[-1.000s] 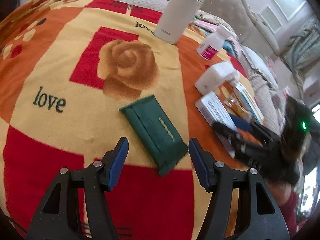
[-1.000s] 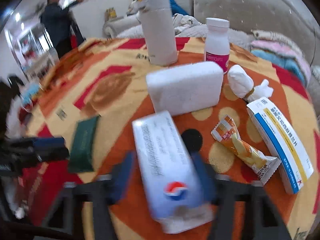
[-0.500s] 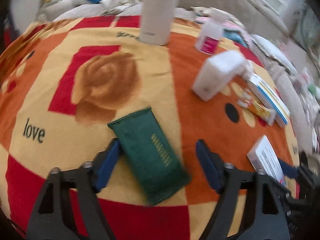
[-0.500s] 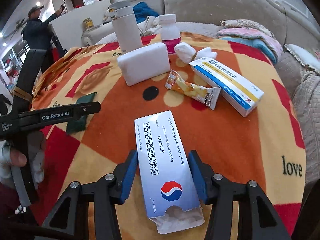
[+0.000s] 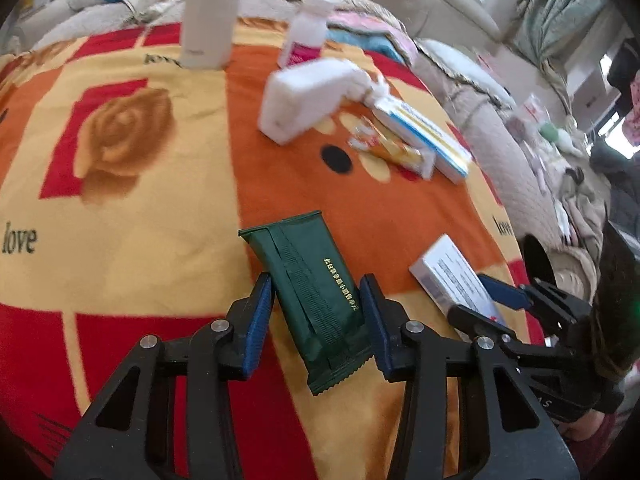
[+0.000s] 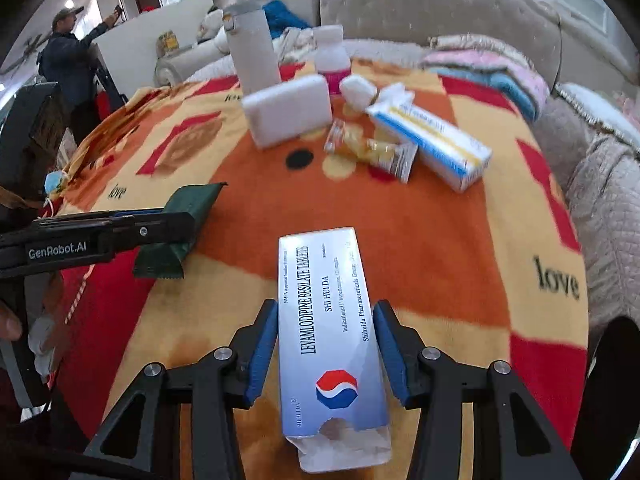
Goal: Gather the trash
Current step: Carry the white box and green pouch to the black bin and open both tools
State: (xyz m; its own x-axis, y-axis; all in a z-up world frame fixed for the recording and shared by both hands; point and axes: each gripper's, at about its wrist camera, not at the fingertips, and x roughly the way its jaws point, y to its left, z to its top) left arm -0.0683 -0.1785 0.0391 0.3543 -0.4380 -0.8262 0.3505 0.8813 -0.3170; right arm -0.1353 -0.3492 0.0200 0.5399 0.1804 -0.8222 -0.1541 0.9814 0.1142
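A dark green wrapper [image 5: 312,296] lies on the patterned blanket [image 5: 140,208]; my left gripper [image 5: 318,320] has closed on it, both blue pads against its sides. It also shows in the right wrist view [image 6: 180,224], beside the left gripper [image 6: 120,232]. A white-and-blue tablet box [image 6: 332,336], its near end torn open, sits between the pads of my right gripper [image 6: 326,348], which is shut on it. The box [image 5: 452,276] and right gripper [image 5: 504,300] show at the right of the left wrist view.
Further back on the blanket lie a white foam block [image 6: 288,108], an orange snack wrapper [image 6: 368,152], a blue-and-yellow box [image 6: 432,140], a white pill bottle [image 6: 330,54] and a tall flask [image 6: 252,48]. A sofa [image 6: 440,8] stands behind. A person [image 6: 68,56] stands far left.
My left gripper moved forward over the green wrapper and closed on it. My right gripper moved onto the tablet box and closed on its sides.
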